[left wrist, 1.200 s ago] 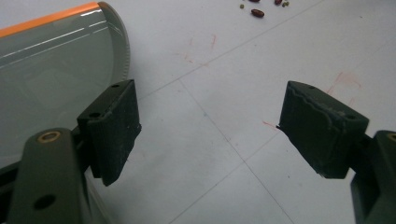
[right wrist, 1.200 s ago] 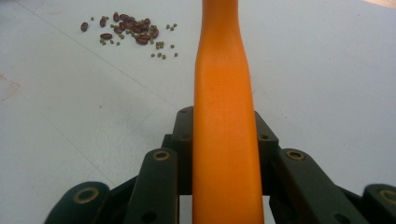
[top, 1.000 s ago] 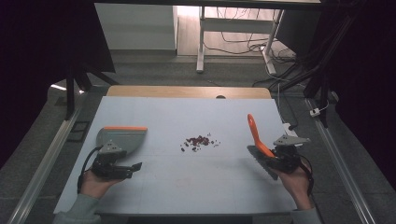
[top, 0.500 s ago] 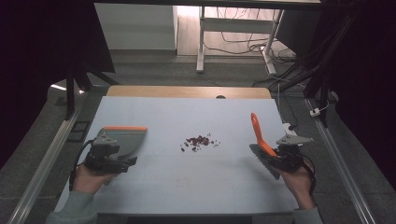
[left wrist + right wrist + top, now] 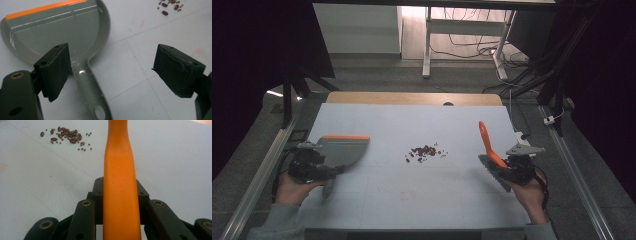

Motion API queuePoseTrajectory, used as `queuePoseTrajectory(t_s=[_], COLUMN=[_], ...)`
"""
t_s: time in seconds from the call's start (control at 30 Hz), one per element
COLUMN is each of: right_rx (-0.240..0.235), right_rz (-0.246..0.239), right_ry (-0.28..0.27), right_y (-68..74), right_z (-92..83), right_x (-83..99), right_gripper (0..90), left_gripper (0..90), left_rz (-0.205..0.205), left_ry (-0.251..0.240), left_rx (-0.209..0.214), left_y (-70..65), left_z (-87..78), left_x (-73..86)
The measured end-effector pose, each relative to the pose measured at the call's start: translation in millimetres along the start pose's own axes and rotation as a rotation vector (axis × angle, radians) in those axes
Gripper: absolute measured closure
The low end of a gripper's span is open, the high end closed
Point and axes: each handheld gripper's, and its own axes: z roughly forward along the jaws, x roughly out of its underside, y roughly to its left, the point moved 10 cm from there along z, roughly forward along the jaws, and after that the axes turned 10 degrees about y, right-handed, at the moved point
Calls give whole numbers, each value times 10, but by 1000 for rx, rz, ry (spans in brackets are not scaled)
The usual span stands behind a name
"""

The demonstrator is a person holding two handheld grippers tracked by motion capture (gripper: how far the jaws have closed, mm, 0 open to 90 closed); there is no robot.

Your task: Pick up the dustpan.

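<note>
A grey dustpan (image 5: 343,149) (image 5: 60,27) with an orange lip lies flat at the table's left. My left gripper (image 5: 329,172) (image 5: 110,67) hovers over its handle (image 5: 86,82); the jaws have just been opening and stand wide apart, with the pads off the handle. A small heap of red and green beans (image 5: 424,151) (image 5: 170,5) (image 5: 66,135) sits mid-table. At the right, my right gripper (image 5: 507,167) (image 5: 120,202) is shut on the orange handle of a brush (image 5: 486,142) (image 5: 120,170), which points up and away toward the beans.
The pale blue table top (image 5: 412,200) has a wooden strip (image 5: 412,98) along its far edge. Metal rails (image 5: 262,170) run along both sides. A white desk frame and cables (image 5: 462,45) stand beyond the table.
My left gripper has pulled back toward the left and risen a little, its jaws spreading wider over the dustpan handle. The dustpan, beans and right gripper with the brush have stayed put.
</note>
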Motion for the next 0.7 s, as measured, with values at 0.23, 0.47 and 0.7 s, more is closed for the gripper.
queuePoseTrajectory(t_s=[0.23, 0.47, 0.7], right_rx=[-4, -5, -9], right_rz=[-2, -4, -9], right_ry=[15, 23, 25], right_y=[15, 26, 28], right_z=[53, 76, 91], right_x=[21, 27, 22], right_gripper=[708, 708, 708], left_gripper=[156, 157, 161], left_rz=[-36, -79, -112], left_ry=[32, 63, 115], left_rx=[-7, 2, 38], left_y=[128, 231, 244], left_z=[4, 89, 284], left_x=[86, 175, 233])
